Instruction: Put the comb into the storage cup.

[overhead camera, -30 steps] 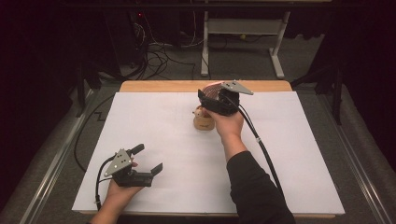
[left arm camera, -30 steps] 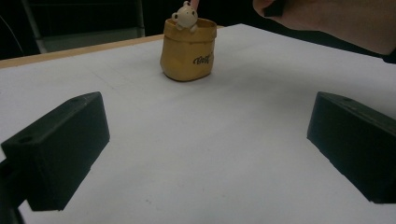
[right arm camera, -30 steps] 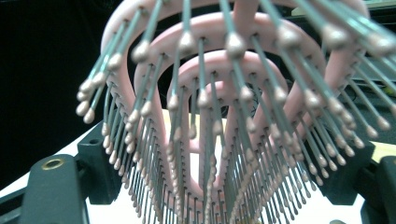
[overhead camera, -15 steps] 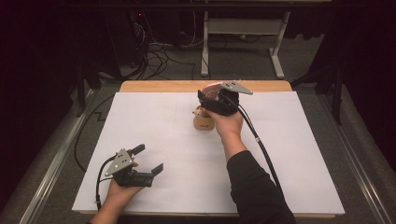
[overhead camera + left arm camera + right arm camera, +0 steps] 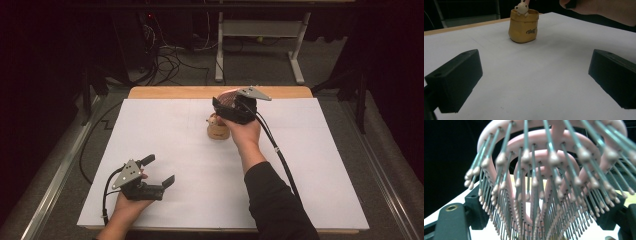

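Upright, the yellow pouch (image 5: 523, 26) holds a figurine (image 5: 522, 7); right jaws clamp a pink brush (image 5: 549, 170), left jaws apart.

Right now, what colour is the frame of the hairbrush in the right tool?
Pink, with grey pins; the hairbrush shows best in the right gripper view.

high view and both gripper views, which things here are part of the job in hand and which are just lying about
In the job:
- pink hairbrush, clamped in the right gripper
- yellow pouch with a small animal figure in it, just below that gripper

Lying about:
- left gripper, jaws open, resting idle on the white table cover
- cables on the floor
- white table frame behind
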The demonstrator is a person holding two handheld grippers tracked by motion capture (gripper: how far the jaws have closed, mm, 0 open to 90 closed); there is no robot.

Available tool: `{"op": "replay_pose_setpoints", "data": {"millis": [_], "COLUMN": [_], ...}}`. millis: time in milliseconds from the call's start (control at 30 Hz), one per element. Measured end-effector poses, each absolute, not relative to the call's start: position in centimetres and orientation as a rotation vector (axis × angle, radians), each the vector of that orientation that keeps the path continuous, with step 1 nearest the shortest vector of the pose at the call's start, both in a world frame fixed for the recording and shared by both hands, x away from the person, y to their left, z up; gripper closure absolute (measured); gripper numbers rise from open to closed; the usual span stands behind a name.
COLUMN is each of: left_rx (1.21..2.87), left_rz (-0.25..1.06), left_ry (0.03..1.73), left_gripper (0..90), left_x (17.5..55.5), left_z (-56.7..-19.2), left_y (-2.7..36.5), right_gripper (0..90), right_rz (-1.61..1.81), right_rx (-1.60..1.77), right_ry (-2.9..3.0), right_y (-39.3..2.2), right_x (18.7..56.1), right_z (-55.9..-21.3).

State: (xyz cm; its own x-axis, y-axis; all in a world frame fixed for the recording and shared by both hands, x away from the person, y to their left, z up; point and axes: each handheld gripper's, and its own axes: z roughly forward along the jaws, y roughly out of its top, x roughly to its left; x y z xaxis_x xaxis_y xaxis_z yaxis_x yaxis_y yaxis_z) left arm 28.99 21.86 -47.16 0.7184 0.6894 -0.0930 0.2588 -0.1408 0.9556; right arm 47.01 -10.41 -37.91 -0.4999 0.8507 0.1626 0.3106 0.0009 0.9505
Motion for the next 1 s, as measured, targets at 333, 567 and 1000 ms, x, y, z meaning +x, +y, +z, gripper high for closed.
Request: {"op": "replay_pose_setpoints", "data": {"millis": [333,567,1000], "left_rx": [1.718,1.719,1.725], "left_rz": [0.440,0.442,0.443], "left_ry": [0.761,0.759,0.756], "left_gripper": [0.0,0.0,0.0], "left_x": [29.0,29.0,29.0], "left_z": [-47.2,-47.2,-47.3], "left_y": [21.8,21.8,21.7], "right_gripper": [18.8,18.0,15.7], "right_rz": [1.507,1.496,1.478], "right_rx": [1.209,1.218,1.246], "right_ry": [1.840,1.836,1.833], "right_y": [-11.0,-11.3,-12.4], "right_x": [47.1,47.0,46.8], "right_z": [-37.7,-37.9,-38.4]}}
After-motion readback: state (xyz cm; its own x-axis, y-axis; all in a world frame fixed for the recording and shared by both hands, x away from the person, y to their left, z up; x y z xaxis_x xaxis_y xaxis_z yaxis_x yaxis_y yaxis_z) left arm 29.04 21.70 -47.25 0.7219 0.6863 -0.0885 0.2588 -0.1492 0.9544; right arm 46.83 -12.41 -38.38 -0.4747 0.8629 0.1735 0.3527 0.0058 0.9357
